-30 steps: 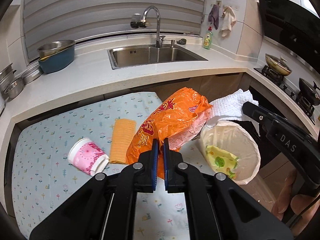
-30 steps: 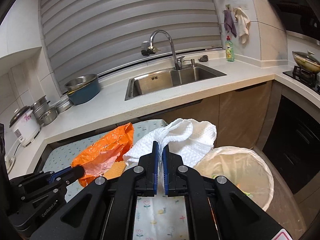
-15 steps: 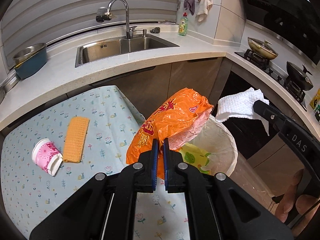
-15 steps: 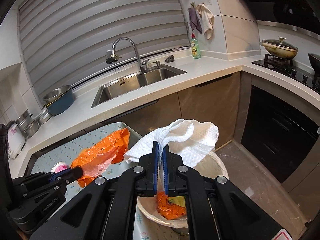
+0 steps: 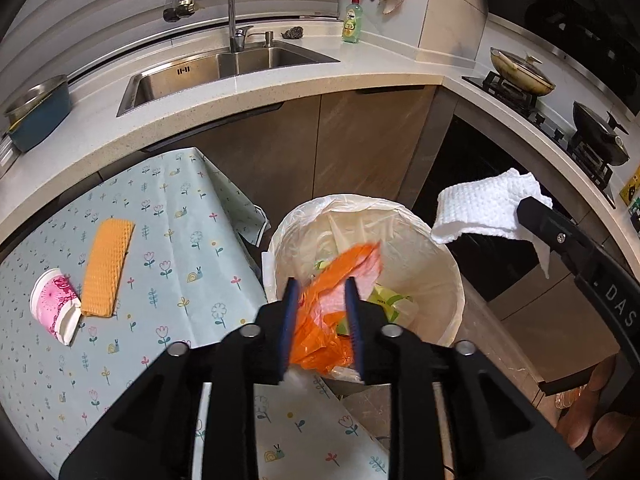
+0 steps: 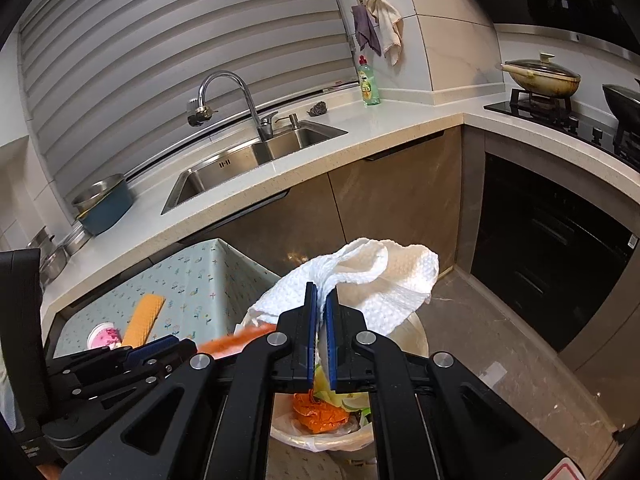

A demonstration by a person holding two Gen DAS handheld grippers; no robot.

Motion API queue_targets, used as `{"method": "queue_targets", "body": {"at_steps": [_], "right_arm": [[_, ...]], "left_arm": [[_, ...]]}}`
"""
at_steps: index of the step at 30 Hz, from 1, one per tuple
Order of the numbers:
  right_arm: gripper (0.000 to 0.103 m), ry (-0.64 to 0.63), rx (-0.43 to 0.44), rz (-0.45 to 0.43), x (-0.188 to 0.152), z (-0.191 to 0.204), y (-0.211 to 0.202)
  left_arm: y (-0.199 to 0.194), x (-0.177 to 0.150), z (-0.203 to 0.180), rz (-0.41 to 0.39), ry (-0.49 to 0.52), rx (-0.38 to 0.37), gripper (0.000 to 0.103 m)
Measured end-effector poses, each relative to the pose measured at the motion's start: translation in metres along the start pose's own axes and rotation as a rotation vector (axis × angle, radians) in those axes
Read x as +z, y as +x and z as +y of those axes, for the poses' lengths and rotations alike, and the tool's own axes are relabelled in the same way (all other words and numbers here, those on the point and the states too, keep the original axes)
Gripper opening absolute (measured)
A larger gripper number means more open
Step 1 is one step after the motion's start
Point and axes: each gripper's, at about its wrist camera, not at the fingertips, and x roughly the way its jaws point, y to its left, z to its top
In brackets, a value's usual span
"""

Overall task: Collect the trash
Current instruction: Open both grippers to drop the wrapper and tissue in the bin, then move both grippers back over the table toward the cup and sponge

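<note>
My left gripper (image 5: 320,284) is open above the white-lined trash bin (image 5: 436,248). The orange plastic bag (image 5: 332,280) is blurred between its fingers and drops into the bin, onto green and orange trash. My right gripper (image 6: 321,292) is shut on a white paper towel (image 6: 384,280) and holds it over the bin (image 6: 420,332); the towel also shows in the left wrist view (image 5: 480,204). A pink paper cup (image 5: 56,312) and an orange cloth (image 5: 106,264) lie on the floral tablecloth (image 5: 180,240).
The bin stands on the floor at the table's right corner. Behind are the counter with the sink (image 5: 224,68), a blue pot (image 5: 36,112), a green soap bottle (image 5: 352,20), and pans on the stove (image 5: 520,72) at right.
My left gripper has opened and let go of the orange bag, which now falls into the bin. Both grippers moved right over the bin; the right still holds the towel.
</note>
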Motion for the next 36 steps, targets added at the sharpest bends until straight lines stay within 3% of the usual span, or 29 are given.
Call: {"method": "queue_targets", "body": {"at_steps": [16,19,23,36], "right_arm": [[0.005,-0.017,0.027,0.041,-0.002,0.009,0.017],[0.01,-0.023,0.028,0.042,-0.003,0.015,0.018],[0.03,-0.026,0.023,0.033,-0.002,0.019,0.018],[0.044,-0.054,0.047,0.027,-0.001,0.048,0.016]], "left_arm": [[-0.004,0.002,0.02,-0.021,-0.03,0.037,0.036],[-0.006,0.003,0.024,-0.028,-0.04,0.044,0.041],[-0.01,0.002,0.031,-0.04,-0.06,0.057,0.053],[-0.023,-0.004,0.065,-0.059,-0.135,0.095,0.06]]}}
